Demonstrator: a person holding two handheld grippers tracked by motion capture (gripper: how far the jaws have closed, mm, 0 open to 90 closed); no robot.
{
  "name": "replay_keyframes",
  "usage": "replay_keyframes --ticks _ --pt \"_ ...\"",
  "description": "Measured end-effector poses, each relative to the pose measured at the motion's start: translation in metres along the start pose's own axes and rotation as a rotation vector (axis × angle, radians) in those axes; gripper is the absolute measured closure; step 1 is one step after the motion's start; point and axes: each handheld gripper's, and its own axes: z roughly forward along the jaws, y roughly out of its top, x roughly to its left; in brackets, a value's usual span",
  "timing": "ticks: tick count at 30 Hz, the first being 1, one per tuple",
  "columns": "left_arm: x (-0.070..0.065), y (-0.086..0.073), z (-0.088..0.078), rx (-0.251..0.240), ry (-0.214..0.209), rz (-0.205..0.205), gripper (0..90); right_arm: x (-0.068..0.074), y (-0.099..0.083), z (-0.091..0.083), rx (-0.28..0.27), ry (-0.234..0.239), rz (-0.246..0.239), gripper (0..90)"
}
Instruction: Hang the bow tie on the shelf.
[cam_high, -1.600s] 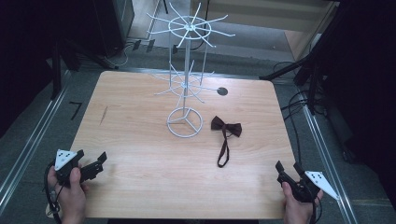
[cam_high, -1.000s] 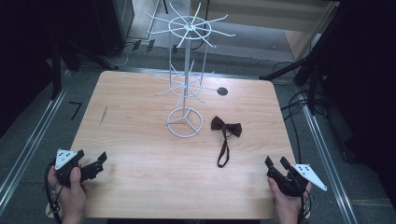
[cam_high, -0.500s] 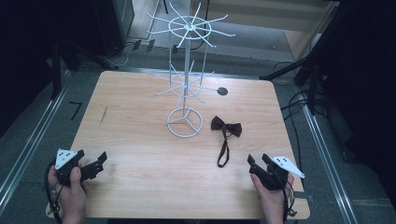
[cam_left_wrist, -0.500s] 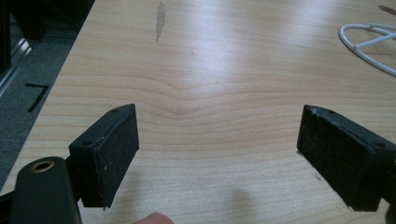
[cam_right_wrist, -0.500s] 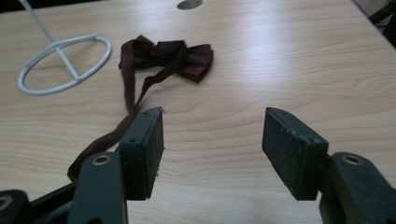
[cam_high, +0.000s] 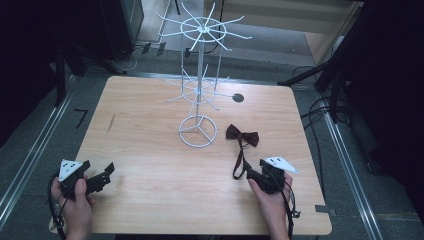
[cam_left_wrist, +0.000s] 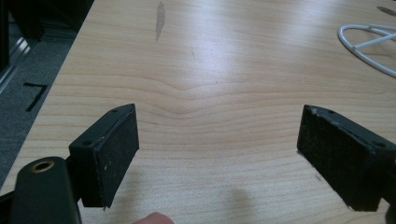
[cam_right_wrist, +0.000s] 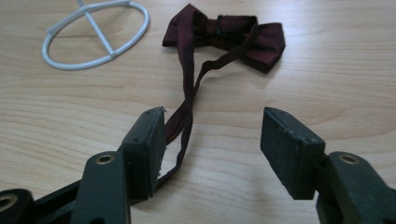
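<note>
On the wooden table (cam_high: 150, 130), right of the white wire stand (cam_high: 198, 131), lies the maroon bow tie (cam_high: 243, 135), its strap (cam_right_wrist: 184, 116) trailing toward me. My right gripper (cam_right_wrist: 212, 140) hovers at the strap's end, jaws apart, nothing clamped. My left gripper (cam_left_wrist: 219, 149) rests wide open over bare wood, well apart.

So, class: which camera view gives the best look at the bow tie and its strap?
The right gripper view: the dark red bow tie lies close up, its strap running down beside the open right tool. The high view shows the bow tie small but whole on the table. The left gripper view gives bare wood and part of the white stand base.
</note>
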Motion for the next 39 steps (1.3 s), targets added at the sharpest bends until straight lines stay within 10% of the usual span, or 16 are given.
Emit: replay_keyframes --ticks 16,34,39 --pt "0.000 0.000 0.000 0.001 0.002 0.001 13.5 0.006 0.007 0.031 0.097 0.003 0.022 45.3" --pt "0.000 0.000 0.001 0.006 0.003 0.002 13.5 0.026 0.018 0.045 0.232 -0.011 -0.093 42.2" --pt "0.000 0.000 0.001 0.006 0.003 -0.001 13.5 0.033 0.021 0.046 0.257 -0.047 -0.158 64.2"
